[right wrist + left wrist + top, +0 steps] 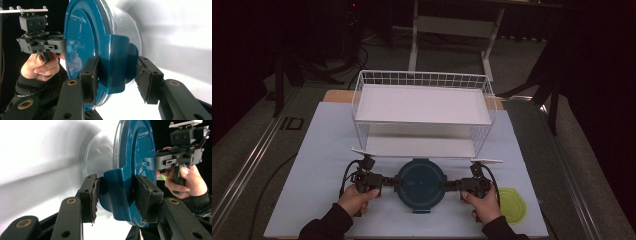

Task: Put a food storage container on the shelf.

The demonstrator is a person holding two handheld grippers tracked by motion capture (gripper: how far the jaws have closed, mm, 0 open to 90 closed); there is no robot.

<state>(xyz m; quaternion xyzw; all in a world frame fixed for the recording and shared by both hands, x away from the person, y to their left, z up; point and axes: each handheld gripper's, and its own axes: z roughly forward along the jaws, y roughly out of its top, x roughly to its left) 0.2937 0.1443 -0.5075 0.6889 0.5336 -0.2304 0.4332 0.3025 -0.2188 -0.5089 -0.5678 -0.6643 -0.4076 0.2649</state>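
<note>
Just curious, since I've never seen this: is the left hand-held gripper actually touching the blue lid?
Touching. In the left gripper view, the left hand-held gripper has both pads pressed against a side latch of the blue lid.

So it's a round clear container [420, 183] with a teal snap-lock lid [132, 157], lid on. It sits flat on the bench just in front of the white wire rack [422, 117], side latch tabs clamped from both sides.
</note>
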